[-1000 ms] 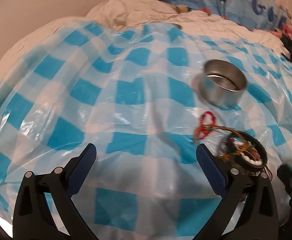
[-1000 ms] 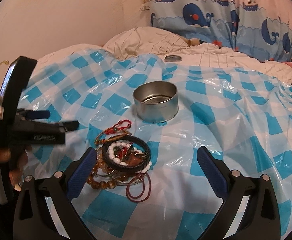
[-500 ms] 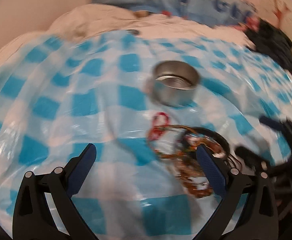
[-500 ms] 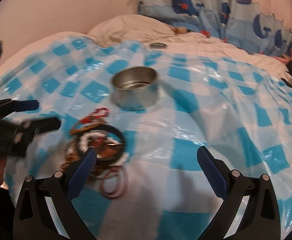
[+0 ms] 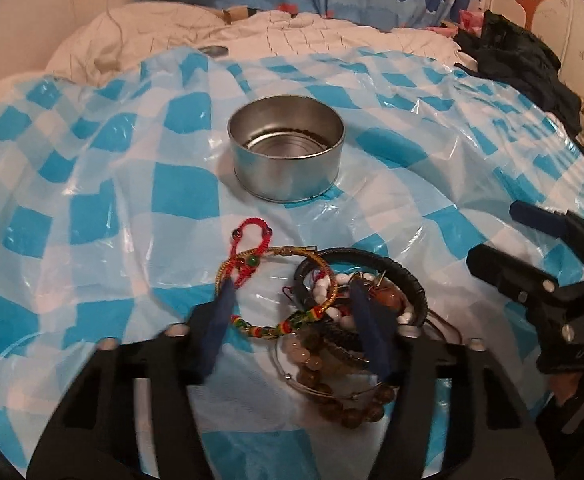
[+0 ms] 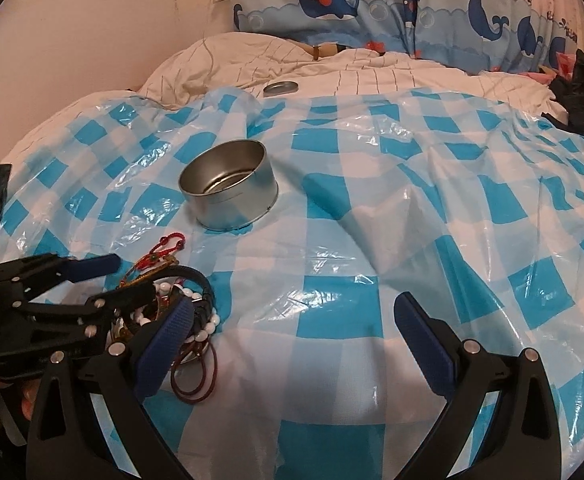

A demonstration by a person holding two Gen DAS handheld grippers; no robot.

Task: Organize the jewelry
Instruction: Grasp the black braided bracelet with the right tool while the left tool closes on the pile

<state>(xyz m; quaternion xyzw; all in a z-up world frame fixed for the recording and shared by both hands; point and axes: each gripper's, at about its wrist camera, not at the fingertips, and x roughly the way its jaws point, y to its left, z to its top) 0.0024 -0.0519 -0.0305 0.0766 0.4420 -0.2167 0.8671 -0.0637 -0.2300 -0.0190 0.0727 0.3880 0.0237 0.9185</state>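
Observation:
A pile of bracelets (image 5: 332, 312) lies on the blue-checked plastic sheet (image 5: 92, 208): a red cord loop (image 5: 252, 236), a multicoloured string bracelet (image 5: 276, 326), a black band (image 5: 372, 264), white and brown beads. My left gripper (image 5: 296, 312) is open and its blue fingers straddle the pile, one at each side of the string bracelet. An open round metal tin (image 5: 286, 152) stands just beyond. In the right wrist view the pile (image 6: 172, 304) is at lower left and the tin (image 6: 230, 188) further back. My right gripper (image 6: 296, 328) is open and empty over bare sheet.
The tin's lid (image 6: 280, 88) lies on the white quilt (image 6: 332, 68) at the back. Whale-print bedding (image 6: 372, 8) is behind it. Dark clothes (image 5: 524, 68) lie at the far right. The sheet is wrinkled over a soft bed.
My left gripper has swung right and come down over the bracelet pile, its fingers narrower than before. My right gripper has shifted right, away from the pile.

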